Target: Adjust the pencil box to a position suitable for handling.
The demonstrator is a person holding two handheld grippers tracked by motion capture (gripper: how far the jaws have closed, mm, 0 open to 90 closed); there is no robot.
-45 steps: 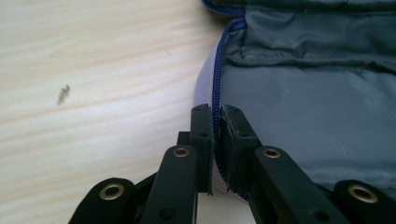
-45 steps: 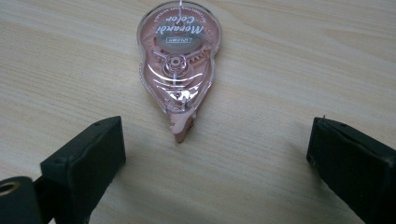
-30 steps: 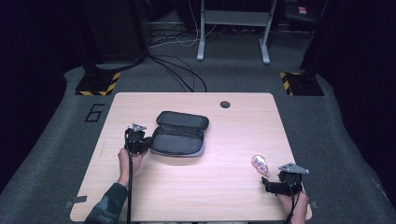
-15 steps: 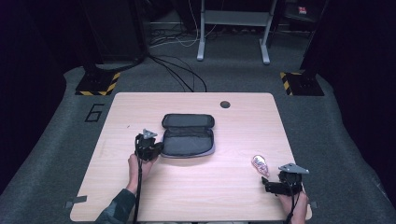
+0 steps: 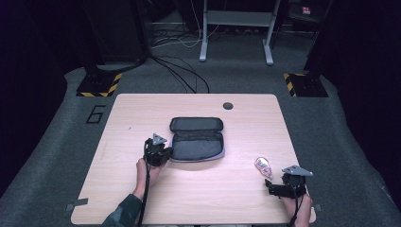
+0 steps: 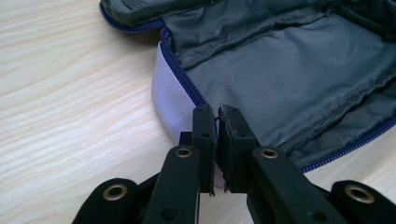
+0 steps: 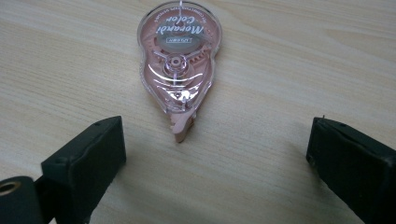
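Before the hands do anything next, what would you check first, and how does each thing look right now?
1. Pencil case lies open on the table: ok.
2. Left gripper shut on the case's near rim: ok.
3. Case lining free of other items: ok as far as visible.
4. Right gripper open, jaws wide: ok.
5. Correction tape lies ahead of the right gripper, untouched: ok.
6. Tape fits the case: cannot tell.

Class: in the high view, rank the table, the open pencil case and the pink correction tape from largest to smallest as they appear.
1. Table
2. Pencil case
3. Correction tape
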